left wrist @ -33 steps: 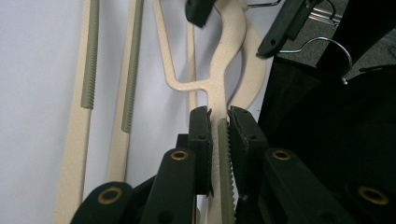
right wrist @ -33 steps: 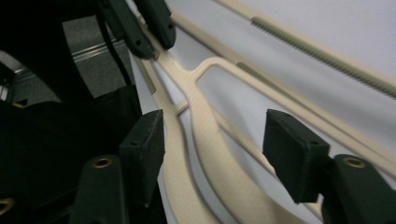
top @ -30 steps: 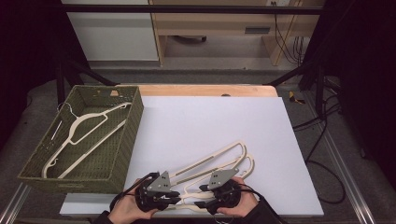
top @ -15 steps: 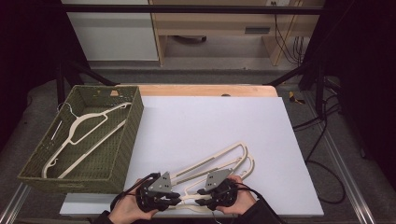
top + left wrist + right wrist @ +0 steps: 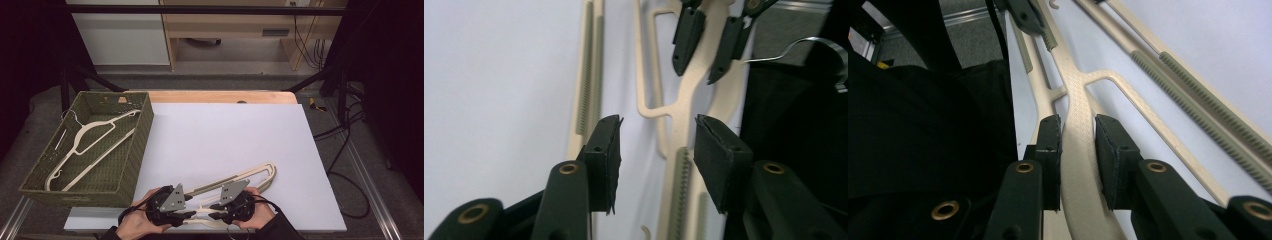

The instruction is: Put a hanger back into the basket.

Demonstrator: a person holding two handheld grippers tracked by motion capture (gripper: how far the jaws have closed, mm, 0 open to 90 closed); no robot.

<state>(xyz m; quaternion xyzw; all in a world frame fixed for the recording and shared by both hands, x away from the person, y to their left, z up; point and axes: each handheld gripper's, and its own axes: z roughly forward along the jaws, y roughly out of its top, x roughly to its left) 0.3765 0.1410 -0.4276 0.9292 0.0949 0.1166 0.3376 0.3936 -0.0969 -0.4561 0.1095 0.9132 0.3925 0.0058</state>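
A: Where are the grippers?
B: Both sit at the near edge of the table (image 5: 240,135), on its white top. The left gripper (image 5: 186,215) is in the person's left hand (image 5: 134,225); the right gripper (image 5: 214,210) is in the right hand (image 5: 260,216), and the two point at each other.

A: And the hanger?
B: A cream hanger (image 5: 245,176) lies flat on the table, running from between the grippers out toward the right edge. Its metal hook (image 5: 819,50) juts past the near edge.

A: How do the right jaws stand?
B: In the right gripper view they straddle the hanger's flat textured neck (image 5: 1079,145), one pad on each side, close to it. Whether they press it, I cannot tell.

A: The left ones?
B: Spread apart in the left gripper view, holding nothing. The hanger's ribbed arm (image 5: 679,180) lies on the table in the gap between them, and the right gripper's tips show farther along.

A: Anything else?
B: A green woven basket (image 5: 127,165) stands at the left edge of the table, and another cream hanger (image 5: 90,145) lies in it.
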